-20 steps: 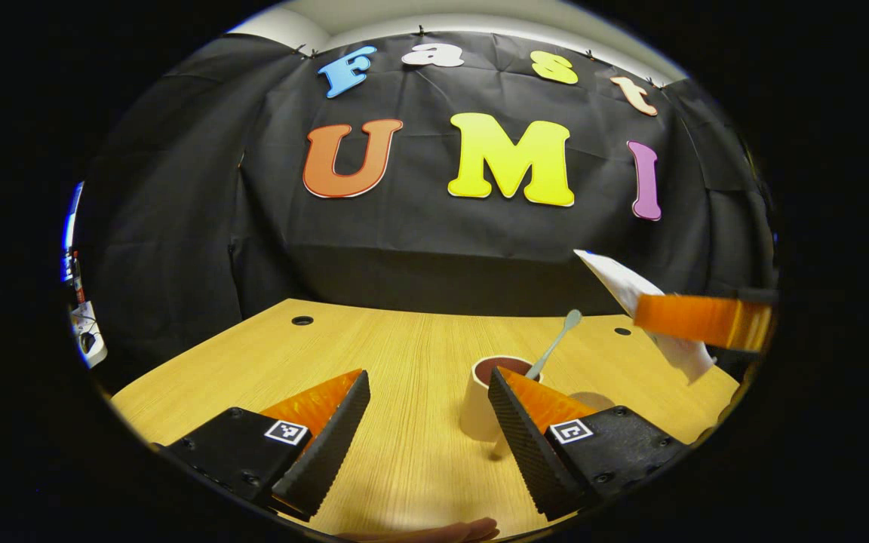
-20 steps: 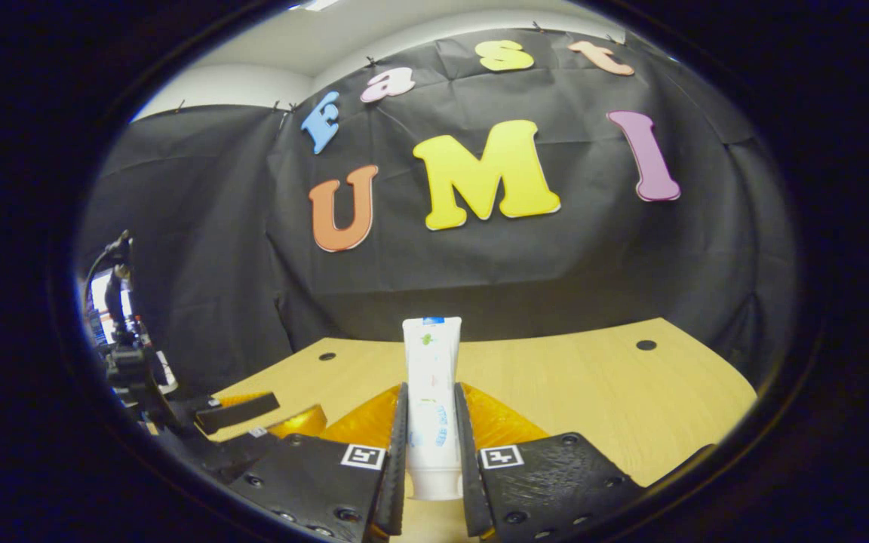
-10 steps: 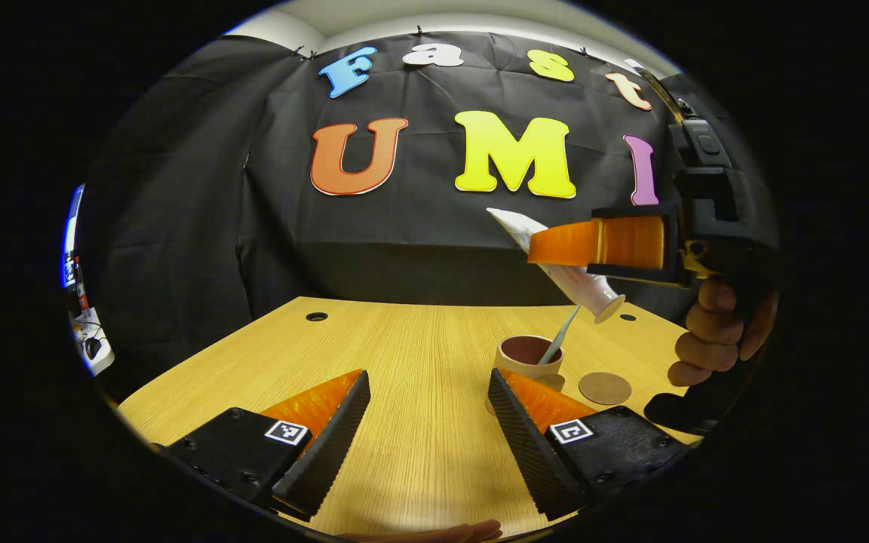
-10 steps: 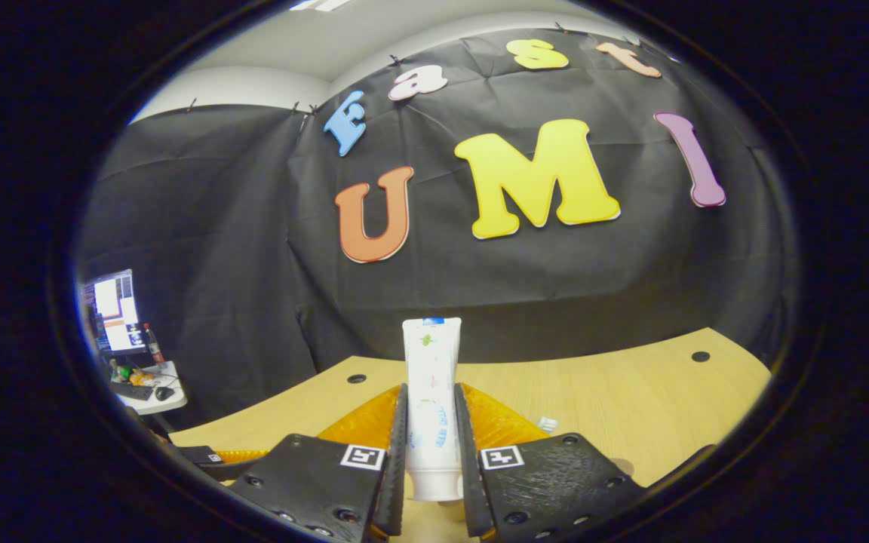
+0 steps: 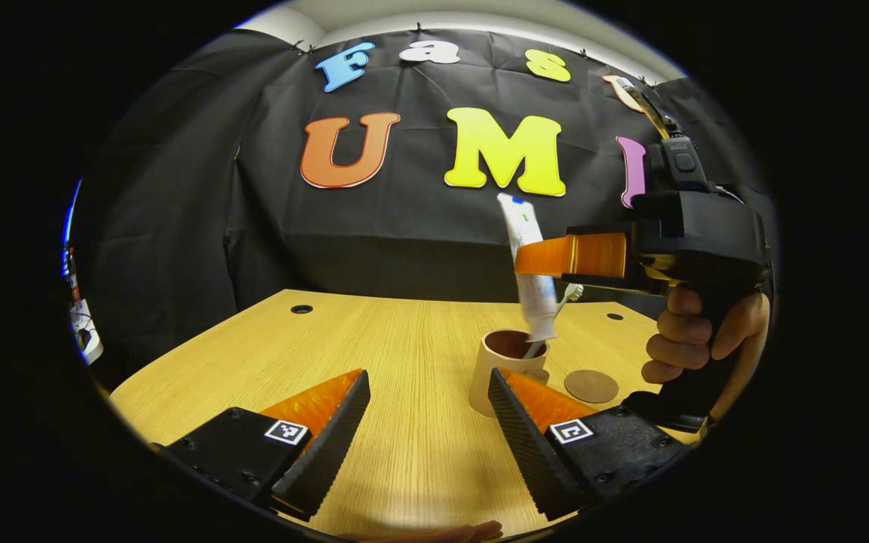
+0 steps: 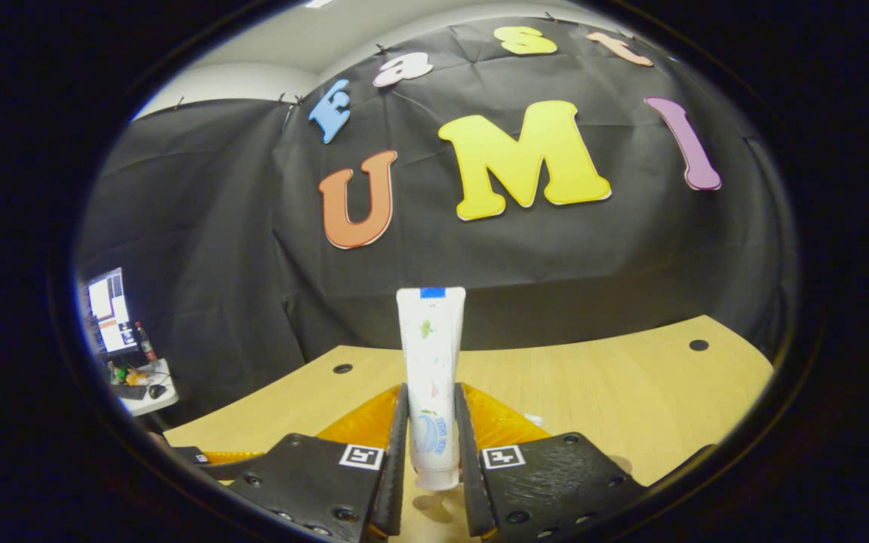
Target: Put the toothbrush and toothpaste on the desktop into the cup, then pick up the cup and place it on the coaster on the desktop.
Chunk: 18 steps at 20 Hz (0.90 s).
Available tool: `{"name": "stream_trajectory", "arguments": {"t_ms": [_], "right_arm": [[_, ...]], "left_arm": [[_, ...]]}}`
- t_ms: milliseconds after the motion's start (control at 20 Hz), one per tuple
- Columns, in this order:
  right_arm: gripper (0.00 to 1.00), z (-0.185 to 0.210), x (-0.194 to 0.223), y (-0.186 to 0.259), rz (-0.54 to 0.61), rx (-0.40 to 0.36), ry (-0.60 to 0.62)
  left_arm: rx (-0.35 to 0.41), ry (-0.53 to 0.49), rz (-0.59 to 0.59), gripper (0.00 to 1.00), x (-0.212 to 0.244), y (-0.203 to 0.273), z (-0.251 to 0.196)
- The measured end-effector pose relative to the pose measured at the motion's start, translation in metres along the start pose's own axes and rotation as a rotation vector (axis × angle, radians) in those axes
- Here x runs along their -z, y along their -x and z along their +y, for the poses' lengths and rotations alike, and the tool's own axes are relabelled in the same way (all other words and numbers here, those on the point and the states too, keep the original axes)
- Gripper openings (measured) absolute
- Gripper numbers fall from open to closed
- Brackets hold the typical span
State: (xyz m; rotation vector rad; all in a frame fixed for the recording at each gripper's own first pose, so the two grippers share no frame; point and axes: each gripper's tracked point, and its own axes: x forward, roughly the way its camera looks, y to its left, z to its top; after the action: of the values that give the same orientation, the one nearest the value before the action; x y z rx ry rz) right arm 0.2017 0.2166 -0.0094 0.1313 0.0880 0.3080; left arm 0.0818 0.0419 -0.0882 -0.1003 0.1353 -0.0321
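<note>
right tool (image 6: 431, 452) pinching the toothpaste (image 6: 431, 354) upright, cap end right over the cup (image 5: 496, 366), toothbrush (image 5: 555, 311) already in it, coaster (image 5: 591, 385) just beside on the worktop (image 5: 374, 347), left tool (image 5: 428, 411) spread wide, holding nothing

One cup (image 5: 496, 360) — one toothbrush (image 5: 560, 308), one toothpaste (image 6: 430, 362) — one coaster (image 5: 591, 385).

The white plastic toothpaste tube (image 6: 430, 377) is showing a blue strip along its top crimp, small green marks and blue print lower down. The cream round cup (image 5: 496, 369) is showing a dark reddish-brown inside with a pale toothbrush (image 5: 559, 309) leaning in it, beside a flat brown round coaster (image 5: 591, 385). The desktop (image 5: 404, 354) is glowing light yellow wood with fine straight grain.
</note>
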Motion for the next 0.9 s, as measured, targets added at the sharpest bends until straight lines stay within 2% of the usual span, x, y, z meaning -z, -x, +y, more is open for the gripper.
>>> {"name": "stream_trajectory", "arguments": {"t_ms": [150, 250, 400, 900], "right_arm": [[0.35, 0.000, 0.004, -0.002, 0.013, -0.010, -0.014], [0.31, -0.001, -0.002, 0.001, -0.008, -0.005, -0.008], [0.31, 0.000, -0.004, 0.004, -0.024, 0.000, 0.020], [0.31, -0.004, -0.014, 0.016, -0.047, -0.006, 0.001]], "left_arm": [[-0.006, -0.002, 0.001, 1.00, 0.002, -0.001, 0.004], [-0.006, -0.001, 0.002, 1.00, 0.002, 0.000, 0.003], [-0.002, 0.003, 0.009, 1.00, 0.004, -0.002, 0.001], [0.019, -0.003, 0.010, 1.00, 0.003, 0.000, -0.009]]}}
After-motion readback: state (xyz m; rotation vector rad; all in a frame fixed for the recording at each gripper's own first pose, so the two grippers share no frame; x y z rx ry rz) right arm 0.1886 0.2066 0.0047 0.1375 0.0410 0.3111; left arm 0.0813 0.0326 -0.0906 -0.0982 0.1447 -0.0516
